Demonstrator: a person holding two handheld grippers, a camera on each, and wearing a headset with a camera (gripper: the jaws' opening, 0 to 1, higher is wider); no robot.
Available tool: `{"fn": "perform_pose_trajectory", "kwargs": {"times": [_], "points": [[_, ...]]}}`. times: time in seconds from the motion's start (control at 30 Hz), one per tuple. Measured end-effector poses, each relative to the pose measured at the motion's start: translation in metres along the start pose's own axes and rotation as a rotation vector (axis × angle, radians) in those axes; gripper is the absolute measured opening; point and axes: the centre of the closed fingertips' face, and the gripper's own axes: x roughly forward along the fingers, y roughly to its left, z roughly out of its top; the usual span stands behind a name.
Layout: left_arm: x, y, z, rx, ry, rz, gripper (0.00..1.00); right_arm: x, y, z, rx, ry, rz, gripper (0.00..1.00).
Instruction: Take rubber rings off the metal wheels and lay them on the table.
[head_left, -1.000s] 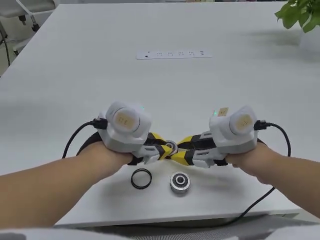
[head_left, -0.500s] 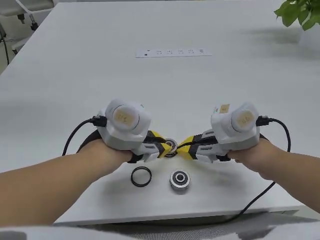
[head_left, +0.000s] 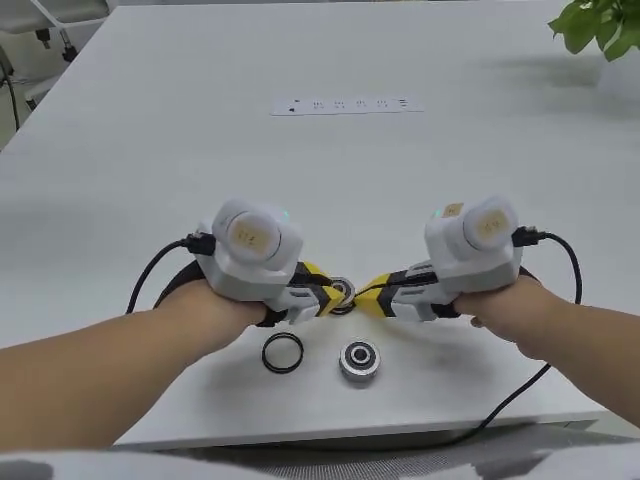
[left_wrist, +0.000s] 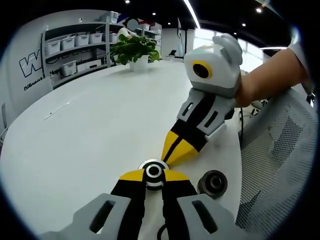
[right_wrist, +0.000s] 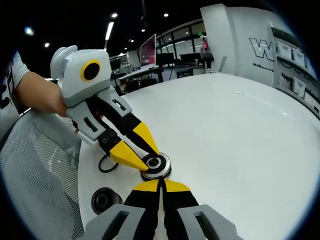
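Status: one rubber ring (head_left: 283, 354) lies flat and free on the desk (head_left: 300, 170), near its front edge. Count one off.

Just beside the ring, to its right, sits the second wheel (head_left: 359, 360); neither gripper touches it. From above its face is bright metal round a dark hub. In the gripper views it looks darker, too small to read. Judgement: probably already stripped, not confirmed.

Work in hand: the metal wheel (head_left: 343, 292), between the two grippers, just behind the loose ring and the second wheel.
- Left gripper (head_left: 330, 296): jaws closed on this wheel, a yellow tip on either side of it.
- Right gripper (head_left: 372, 292): jaws pressed together, tips against the wheel's near rim. Cannot tell whether any rubber is pinched between them.
- The right gripper view shows a dark band round the wheel's rim, so this ring appears not yet off.
- Wheel resting on the desk or held just above it: cannot tell.

Estimate: roughly halfway. Left to do: peel this ring clear and lay it on the desk.
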Motion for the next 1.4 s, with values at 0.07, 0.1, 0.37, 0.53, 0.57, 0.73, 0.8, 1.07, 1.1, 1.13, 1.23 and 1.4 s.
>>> {"fn": "perform_pose_trajectory", "kwargs": {"times": [0.07,0.1,0.37,0.53,0.57,0.73,0.8,1.07,1.1,1.13,1.23,1.4], "points": [[0.000,0.000,0.000,0.002,0.000,0.000,0.06,-0.001,0.000,0.000,0.033,-0.001,0.003,0.00],[0.000,0.000,0.000,0.002,0.000,0.000,0.06,-0.001,0.000,0.001,0.038,-0.004,0.004,0.00],[0.000,0.000,0.000,0.007,0.001,-0.001,0.06,-0.005,0.007,0.004,0.125,-0.029,0.020,0.00],[0.000,0.000,0.000,0.008,0.002,-0.001,0.06,-0.003,0.007,0.003,0.151,-0.026,-0.001,0.00],[0.000,0.000,0.000,0.009,0.002,-0.001,0.06,-0.003,0.006,0.004,0.158,-0.029,-0.005,0.00],[0.000,0.000,0.000,0.014,0.003,0.000,0.06,-0.007,0.000,0.009,0.204,-0.072,-0.003,0.00],[0.000,0.000,0.000,0.014,0.002,0.001,0.06,-0.008,-0.001,0.012,0.217,-0.088,0.000,0.00],[0.001,0.000,0.001,0.017,0.002,0.006,0.06,-0.008,0.000,0.014,0.225,-0.098,0.007,0.00],[0.001,0.001,0.001,0.017,0.002,0.006,0.06,-0.008,0.000,0.014,0.222,-0.097,0.007,0.00],[0.001,0.001,0.001,0.017,0.002,0.007,0.06,-0.008,-0.001,0.014,0.225,-0.097,0.007,0.00],[0.001,0.000,0.001,0.021,0.007,0.005,0.06,-0.009,-0.001,0.015,0.219,-0.098,0.009,0.00],[0.001,0.000,0.001,0.027,0.009,0.008,0.06,-0.008,0.001,0.016,0.208,-0.096,0.014,0.00]]}}
